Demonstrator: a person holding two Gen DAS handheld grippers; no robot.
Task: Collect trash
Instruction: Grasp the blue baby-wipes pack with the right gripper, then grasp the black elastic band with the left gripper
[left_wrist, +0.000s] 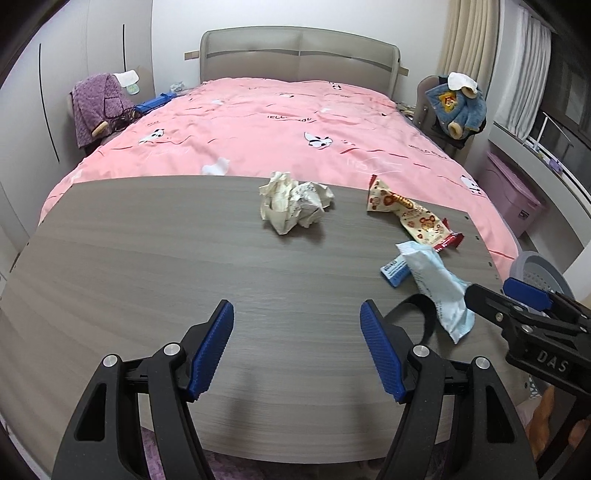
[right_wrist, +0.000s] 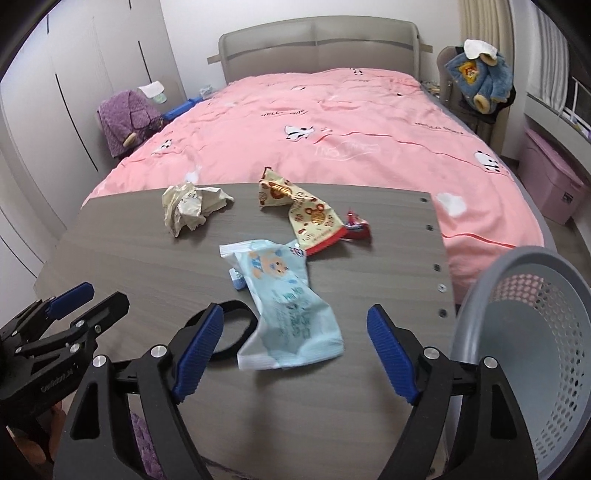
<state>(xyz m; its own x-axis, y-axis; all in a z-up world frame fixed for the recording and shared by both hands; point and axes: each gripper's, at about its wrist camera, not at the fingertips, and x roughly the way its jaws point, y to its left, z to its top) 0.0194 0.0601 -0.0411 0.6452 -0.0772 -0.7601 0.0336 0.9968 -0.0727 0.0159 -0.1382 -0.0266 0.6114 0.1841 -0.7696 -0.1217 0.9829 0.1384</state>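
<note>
My left gripper (left_wrist: 297, 349) and right gripper (right_wrist: 295, 349) hang with fingers apart, empty, above the light blue wrapper (right_wrist: 291, 314) on the table (right_wrist: 147, 266).

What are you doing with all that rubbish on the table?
A person is tidying up trash with a two-finger tool in each hand. Both the left tool and the right tool are open and hold nothing. The right one hovers over the light blue wrapper. The crumpled paper and the snack wrapper lie further back. The grey basket waits beside the table.
</note>
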